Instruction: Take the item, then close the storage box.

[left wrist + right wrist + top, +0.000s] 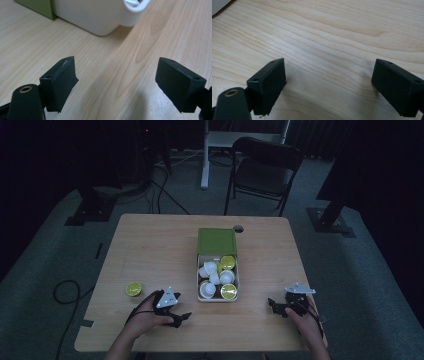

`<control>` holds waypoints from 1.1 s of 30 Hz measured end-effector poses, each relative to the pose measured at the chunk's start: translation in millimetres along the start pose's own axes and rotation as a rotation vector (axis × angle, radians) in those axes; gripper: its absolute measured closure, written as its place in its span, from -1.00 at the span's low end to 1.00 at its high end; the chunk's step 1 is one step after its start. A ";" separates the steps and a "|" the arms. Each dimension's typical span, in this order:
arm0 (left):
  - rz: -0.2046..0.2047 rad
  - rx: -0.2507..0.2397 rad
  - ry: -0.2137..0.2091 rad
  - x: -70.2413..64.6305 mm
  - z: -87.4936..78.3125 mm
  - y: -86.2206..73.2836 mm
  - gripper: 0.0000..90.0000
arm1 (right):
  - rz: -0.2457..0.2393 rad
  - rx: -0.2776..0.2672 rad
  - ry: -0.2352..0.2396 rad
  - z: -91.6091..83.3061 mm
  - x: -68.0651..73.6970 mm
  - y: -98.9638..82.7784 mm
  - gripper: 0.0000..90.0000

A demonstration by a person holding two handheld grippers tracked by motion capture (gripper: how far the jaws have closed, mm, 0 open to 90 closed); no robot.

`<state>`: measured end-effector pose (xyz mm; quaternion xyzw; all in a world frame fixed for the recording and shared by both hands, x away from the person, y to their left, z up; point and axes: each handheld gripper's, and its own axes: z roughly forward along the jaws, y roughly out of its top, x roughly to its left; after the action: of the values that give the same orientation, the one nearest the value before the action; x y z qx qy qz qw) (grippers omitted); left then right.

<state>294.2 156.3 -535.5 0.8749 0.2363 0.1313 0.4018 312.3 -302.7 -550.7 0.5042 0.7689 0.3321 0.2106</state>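
Note:
A white box [198, 279] stands at the table's middle with its green lid [216, 241] laid open toward the far side. Several white and lime-green capsules [219, 279] lie inside it. One lime-green capsule [133, 289] sits alone on the table, left of the box. My left gripper [181, 314] rests low near the front edge, between that capsule and the box, open and empty. In the left gripper view the gripper [117, 75] points at the box's corner [100, 20]. My right gripper [274, 306] stands open at the front right; between its jaws [329, 75] lies bare wood.
The wooden table [150, 245] has a cable hole [238, 228] behind the lid. Beyond the table stand a dark folding chair [265, 167] and a white desk leg [205, 160]. Cables [67, 292] lie on the floor at the left.

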 end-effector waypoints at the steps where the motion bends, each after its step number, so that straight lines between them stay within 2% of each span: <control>1: 0.003 0.000 -0.003 -0.3 0.1 -0.1 -0.62 | 0.000 0.000 0.000 0.0 0.0 0.0 -0.75; 3: 0.029 0.015 0.012 0.7 0.1 -0.5 -0.62 | -0.001 0.001 0.000 0.1 0.0 0.1 -0.75; 6: 0.041 0.026 0.018 1.5 -0.3 -1.1 -0.62 | -0.001 0.000 -0.001 0.1 0.1 0.1 -0.75; 7: 0.024 0.030 0.014 1.6 -0.4 -1.2 -0.62 | -0.001 0.000 -0.001 0.2 0.1 0.1 -0.75; 8: 0.024 0.030 0.014 1.6 -0.4 -1.2 -0.62 | -0.001 0.000 -0.001 0.2 0.1 0.1 -0.75; 9: -0.067 0.095 -0.001 1.4 -1.1 0.0 -0.62 | 0.003 0.000 -0.005 0.2 0.7 0.1 -0.75; 11: -0.097 0.103 0.004 2.4 -1.7 1.3 -0.61 | 0.007 0.000 -0.009 -0.1 1.1 0.0 -0.75; 14: -0.125 0.058 0.026 4.8 -4.9 5.2 -0.55 | 0.016 0.000 -0.018 -0.2 2.1 -0.2 -0.75; 16: -0.121 0.019 0.043 5.8 -7.0 8.5 -0.55 | 0.020 0.000 -0.022 -0.2 3.0 0.0 -0.75; 18: -0.135 -0.023 0.034 6.3 -8.9 12.0 -0.59 | 0.031 0.001 -0.018 -0.3 4.4 1.0 -0.75; 20: -0.143 -0.036 0.032 6.6 -9.4 13.1 -0.65 | 0.036 0.001 -0.008 -0.6 5.6 1.7 -0.74; 21: -0.172 -0.054 0.036 7.3 -10.7 16.0 -0.68 | 0.032 -0.009 0.012 -1.8 9.6 3.9 -0.74; 22: -0.172 -0.054 0.036 7.3 -10.7 16.0 -0.68 | 0.032 -0.009 0.012 -1.8 9.6 3.9 -0.74; 23: -0.203 -0.071 0.065 8.4 -11.0 18.2 -0.69 | 0.026 -0.018 0.032 -3.3 13.7 6.1 -0.74; 24: -0.230 -0.095 0.073 8.7 -11.3 19.9 -0.74 | 0.024 -0.023 0.038 -4.1 15.6 7.2 -0.74; 25: -0.239 -0.120 0.068 8.9 -12.0 21.0 -0.81 | 0.017 -0.032 0.051 -5.6 18.9 9.2 -0.74; 30: -0.217 -0.154 0.066 6.1 -13.6 26.3 -0.81 | -0.012 -0.108 0.160 -13.7 34.0 20.1 -0.74; 32: -0.192 -0.169 0.079 3.7 -13.7 30.5 -0.81 | -0.032 -0.129 0.192 -16.5 40.3 25.8 -0.74; 33: -0.192 -0.169 0.079 3.7 -13.7 30.5 -0.81 | -0.032 -0.129 0.192 -16.5 40.3 25.8 -0.74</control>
<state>300.9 149.8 -503.2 0.8054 0.3226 0.1462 0.4752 301.5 -263.8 -520.2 0.4432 0.7704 0.4242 0.1734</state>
